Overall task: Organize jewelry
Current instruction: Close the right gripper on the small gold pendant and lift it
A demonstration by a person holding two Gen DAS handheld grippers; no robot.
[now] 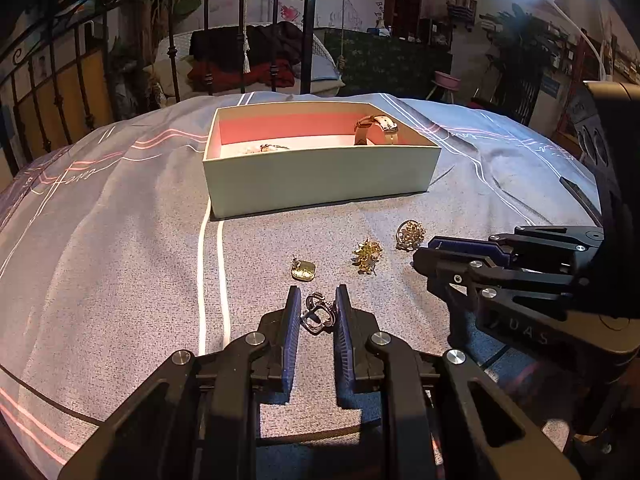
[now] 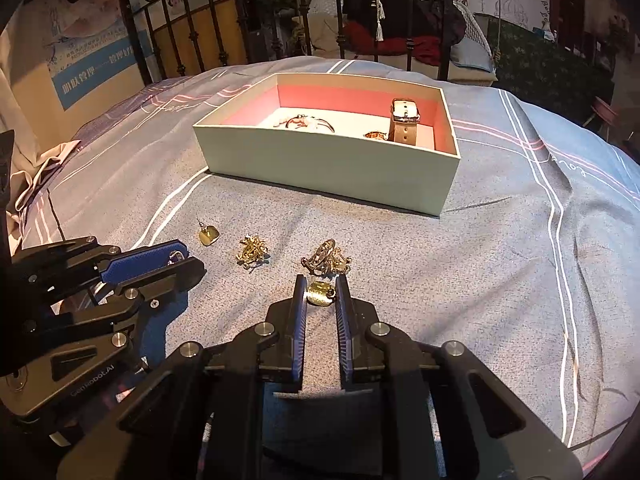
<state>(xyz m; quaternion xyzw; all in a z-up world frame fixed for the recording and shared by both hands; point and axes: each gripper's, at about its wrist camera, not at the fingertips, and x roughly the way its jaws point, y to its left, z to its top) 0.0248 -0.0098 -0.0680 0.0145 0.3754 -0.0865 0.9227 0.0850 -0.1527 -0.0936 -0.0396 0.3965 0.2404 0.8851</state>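
My left gripper (image 1: 318, 307) is shut on a silver openwork earring (image 1: 317, 317) that rests on the grey bedspread. My right gripper (image 2: 321, 294) is shut on a gold square earring (image 2: 319, 296). A matching gold square earring (image 1: 304, 270) (image 2: 208, 236), a gold cluster piece (image 1: 367, 256) (image 2: 252, 253) and a round gold filigree piece (image 1: 410, 234) (image 2: 326, 258) lie loose between the grippers and the box. The pale open box (image 1: 320, 184) (image 2: 320, 172), pink inside, holds a watch (image 1: 378, 127) (image 2: 404, 120) and a bracelet (image 2: 308, 122).
The striped grey bedspread (image 1: 120, 260) bulges and falls away at the sides. A black metal bed frame (image 1: 308, 20) stands behind the box. The two grippers work side by side, close together; the right gripper (image 1: 424, 258) shows at the left wrist view's right edge.
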